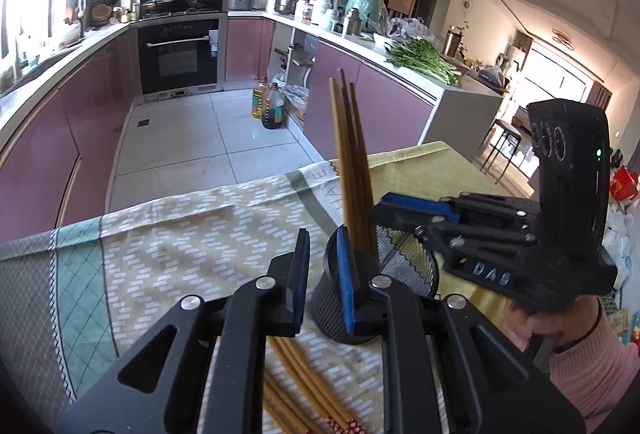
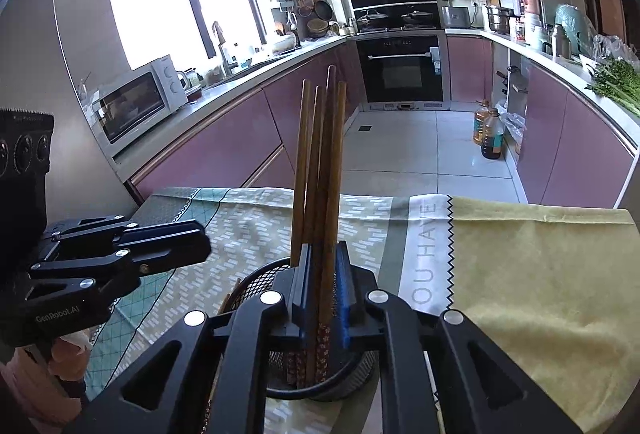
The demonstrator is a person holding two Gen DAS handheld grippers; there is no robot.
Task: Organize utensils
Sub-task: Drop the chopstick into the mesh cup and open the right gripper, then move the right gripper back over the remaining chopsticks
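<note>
Chopsticks stand near upright in the black mesh holder, long axis vertical, clamped between the right gripper directly above the holder. The left gripper, jaws open, straddles the holder's near wall; more chopsticks lie beside the holder.

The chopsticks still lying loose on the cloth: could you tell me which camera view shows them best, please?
The left wrist view: the loose chopsticks lie on the tablecloth beneath the open left gripper. The right wrist view shows only a sliver beside the mesh holder.
</note>
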